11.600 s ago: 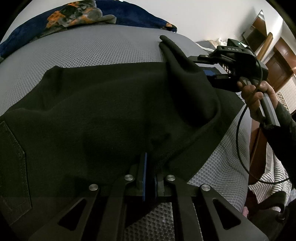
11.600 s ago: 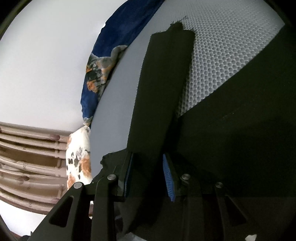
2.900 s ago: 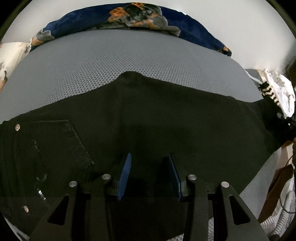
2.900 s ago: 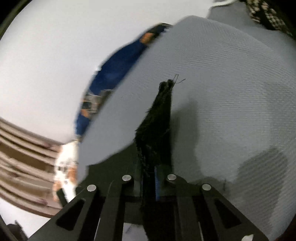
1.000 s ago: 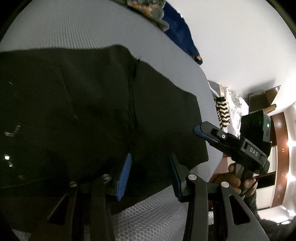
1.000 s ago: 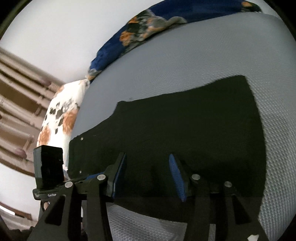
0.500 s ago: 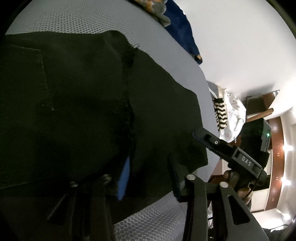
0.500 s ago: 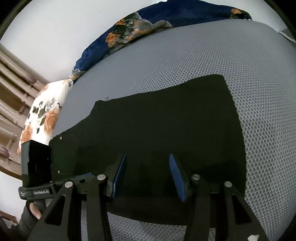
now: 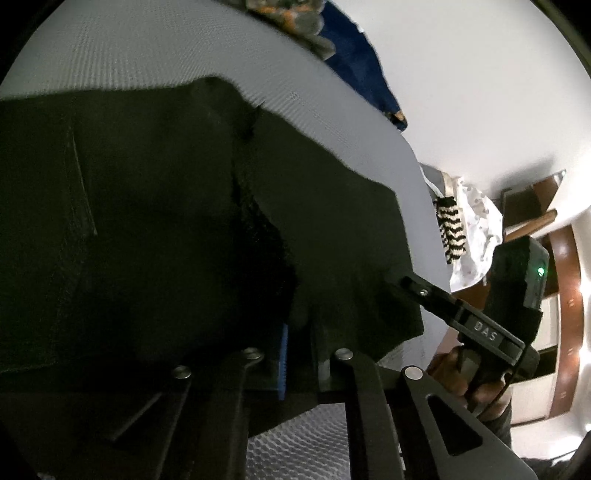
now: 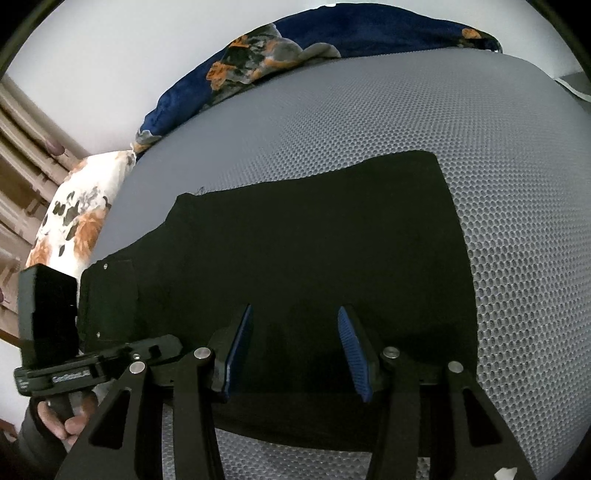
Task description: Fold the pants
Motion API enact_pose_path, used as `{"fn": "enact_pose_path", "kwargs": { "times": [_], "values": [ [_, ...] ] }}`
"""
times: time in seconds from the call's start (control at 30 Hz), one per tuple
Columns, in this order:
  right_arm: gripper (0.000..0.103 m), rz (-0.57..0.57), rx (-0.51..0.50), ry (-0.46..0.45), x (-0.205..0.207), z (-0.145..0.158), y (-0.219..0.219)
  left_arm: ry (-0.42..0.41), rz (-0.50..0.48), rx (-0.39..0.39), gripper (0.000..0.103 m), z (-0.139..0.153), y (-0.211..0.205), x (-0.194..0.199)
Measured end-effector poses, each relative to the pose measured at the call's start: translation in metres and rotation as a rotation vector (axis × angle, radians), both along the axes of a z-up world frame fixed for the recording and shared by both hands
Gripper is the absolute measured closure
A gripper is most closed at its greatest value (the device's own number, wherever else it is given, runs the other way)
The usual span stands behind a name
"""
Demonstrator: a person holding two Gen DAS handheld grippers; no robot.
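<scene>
**A:** Pants [image 10: 303, 266] lie flat and dark on the grey mesh bed [image 10: 443, 140], already doubled over, long axis running left to right across your view. Start on the left: your left gripper [image 9: 299, 350] has just been closing and now pinches a bunch of black cloth at the near edge, by the seam.

**B:** And the pillow [image 10: 70, 221] and blue blanket [image 10: 369, 33] on the far side?

**A:** Well apart from the cloth; leave them. Moving right, your right gripper [image 10: 293, 350] hangs over the near edge with its jaws apart, the pads not pressing on anything, though the fabric lies beneath them.

**B:** So which hand leads?

**A:** Your left, I'd judge. It alone has cloth, and it sits nearer the pocket end. The leg end lies off to the right, squarely in front of your other hand. Any next fold likely runs along that long axis, so you would want the right jaws closed on the edge first.
</scene>
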State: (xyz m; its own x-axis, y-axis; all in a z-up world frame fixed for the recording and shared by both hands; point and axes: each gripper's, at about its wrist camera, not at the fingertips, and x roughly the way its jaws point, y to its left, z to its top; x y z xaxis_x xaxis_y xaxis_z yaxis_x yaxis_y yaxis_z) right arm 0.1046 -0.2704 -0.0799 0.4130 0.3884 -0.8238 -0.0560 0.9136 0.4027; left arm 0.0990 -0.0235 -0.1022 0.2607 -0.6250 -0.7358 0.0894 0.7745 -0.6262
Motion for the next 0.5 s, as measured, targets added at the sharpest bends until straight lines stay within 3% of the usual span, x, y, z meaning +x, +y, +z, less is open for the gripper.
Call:
{"fn": "enact_pose_path", "kwargs": {
  "times": [0.23,0.5],
  "values": [
    [0.057,0.015,-0.016,-0.006,-0.004,-0.001,0.006,-0.028,0.01,0.011,0.095,0.012,0.006,-0.005],
    [0.057,0.036,-0.08,0.022,-0.008,-0.014,0.013,0.038,0.02,0.086,0.095,-0.014,0.018,-0.007]
  ]
}}
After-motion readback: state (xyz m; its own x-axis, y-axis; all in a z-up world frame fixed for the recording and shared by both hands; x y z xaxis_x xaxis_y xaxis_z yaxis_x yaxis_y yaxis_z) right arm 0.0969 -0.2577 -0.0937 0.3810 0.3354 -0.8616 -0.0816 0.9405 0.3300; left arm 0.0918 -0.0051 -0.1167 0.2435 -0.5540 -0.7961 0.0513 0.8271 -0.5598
